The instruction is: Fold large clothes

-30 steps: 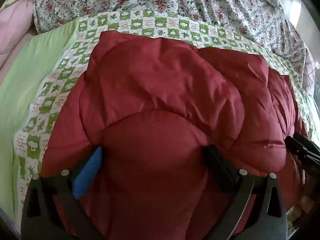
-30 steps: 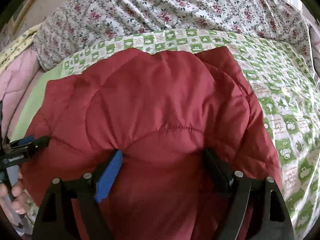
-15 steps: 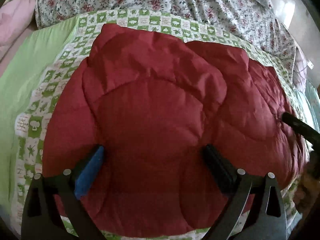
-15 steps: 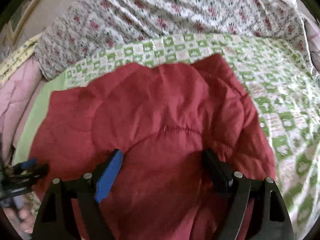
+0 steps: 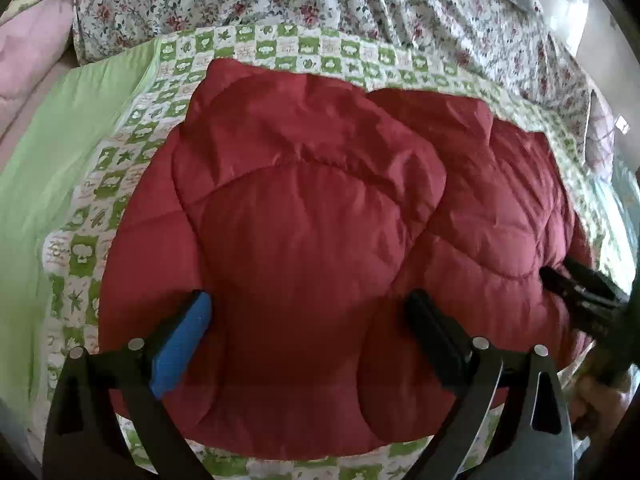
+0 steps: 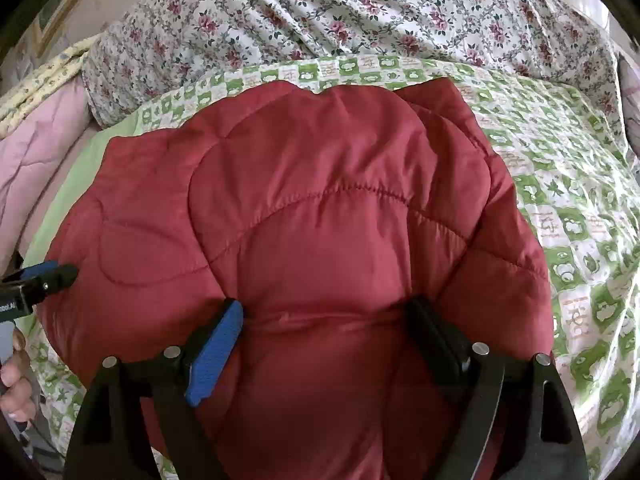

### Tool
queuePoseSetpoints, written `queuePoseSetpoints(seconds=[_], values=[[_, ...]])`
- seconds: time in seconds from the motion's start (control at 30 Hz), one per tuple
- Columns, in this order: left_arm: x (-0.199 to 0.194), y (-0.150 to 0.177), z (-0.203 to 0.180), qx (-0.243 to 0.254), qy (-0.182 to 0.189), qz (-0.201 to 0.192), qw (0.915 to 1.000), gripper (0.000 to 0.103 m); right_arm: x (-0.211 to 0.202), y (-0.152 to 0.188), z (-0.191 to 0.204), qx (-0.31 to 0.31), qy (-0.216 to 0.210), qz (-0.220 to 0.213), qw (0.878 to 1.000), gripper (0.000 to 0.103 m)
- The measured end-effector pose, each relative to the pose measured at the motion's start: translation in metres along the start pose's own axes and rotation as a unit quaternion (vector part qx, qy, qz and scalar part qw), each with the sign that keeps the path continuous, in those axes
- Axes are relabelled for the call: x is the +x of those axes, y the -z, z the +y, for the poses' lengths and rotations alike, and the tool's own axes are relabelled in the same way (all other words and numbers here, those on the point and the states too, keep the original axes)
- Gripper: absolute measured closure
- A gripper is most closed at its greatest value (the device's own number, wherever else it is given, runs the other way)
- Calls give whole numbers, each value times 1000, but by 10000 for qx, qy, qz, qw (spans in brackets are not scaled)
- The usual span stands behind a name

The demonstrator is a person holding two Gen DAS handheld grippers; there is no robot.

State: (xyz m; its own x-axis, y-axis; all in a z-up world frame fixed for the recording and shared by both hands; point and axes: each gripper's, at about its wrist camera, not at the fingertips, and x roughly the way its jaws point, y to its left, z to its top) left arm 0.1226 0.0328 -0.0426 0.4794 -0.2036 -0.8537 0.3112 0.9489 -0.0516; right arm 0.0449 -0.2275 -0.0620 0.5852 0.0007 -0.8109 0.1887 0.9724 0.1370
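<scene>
A dark red quilted jacket [image 5: 320, 232] lies folded into a thick bundle on the green-and-white checked sheet [image 5: 120, 176]; it fills the right wrist view [image 6: 320, 220] too. My left gripper [image 5: 308, 312] is open, its fingers wide apart over the bundle's near left part. My right gripper [image 6: 328, 316] is open, its fingers spread over the bundle's near right part with puffy cloth between them. Each gripper shows in the other's view: the right at the far right [image 5: 576, 284], the left at the far left [image 6: 44, 280].
A floral duvet [image 6: 360, 12] is heaped along the far side of the bed. A plain light green sheet [image 5: 48, 184] and a pink quilt [image 6: 36, 152] lie to the left. The checked sheet [image 6: 576, 208] stretches to the right of the jacket.
Both grippers have drawn back and up from the bundle, so its near edge and the sheet below it show in the left view. The jacket has settled flatter.
</scene>
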Motion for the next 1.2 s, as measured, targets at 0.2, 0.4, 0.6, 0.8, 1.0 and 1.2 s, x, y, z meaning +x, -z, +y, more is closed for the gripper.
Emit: queuePoseSetpoints(seconds=[0.2, 0.4, 0.6, 0.8, 1.0, 1.2], values=[[11, 0, -1, 39, -89, 3, 10000, 4, -22, -7, 1, 100, -14, -132, 9999, 18], [15, -5, 0, 51, -67, -15, 10000, 3, -3, -9, -10, 120, 76, 84, 9999, 16], [22, -7, 0, 92, -79, -24, 9999, 0, 6, -5, -10, 65, 122, 28, 9999, 13], [15, -9, 0, 95, -101, 3, 9999, 0, -1, -9, -10, 126, 48, 21, 9999, 13], [-12, 3, 0, 76, -166, -110, 9998, 0, -37, -8, -6, 226, -121, -201, 9995, 14], [-38, 29, 4, 54, -135, -200, 9997, 0, -72, 11, 10, -105, -361, -228, 9990, 12]])
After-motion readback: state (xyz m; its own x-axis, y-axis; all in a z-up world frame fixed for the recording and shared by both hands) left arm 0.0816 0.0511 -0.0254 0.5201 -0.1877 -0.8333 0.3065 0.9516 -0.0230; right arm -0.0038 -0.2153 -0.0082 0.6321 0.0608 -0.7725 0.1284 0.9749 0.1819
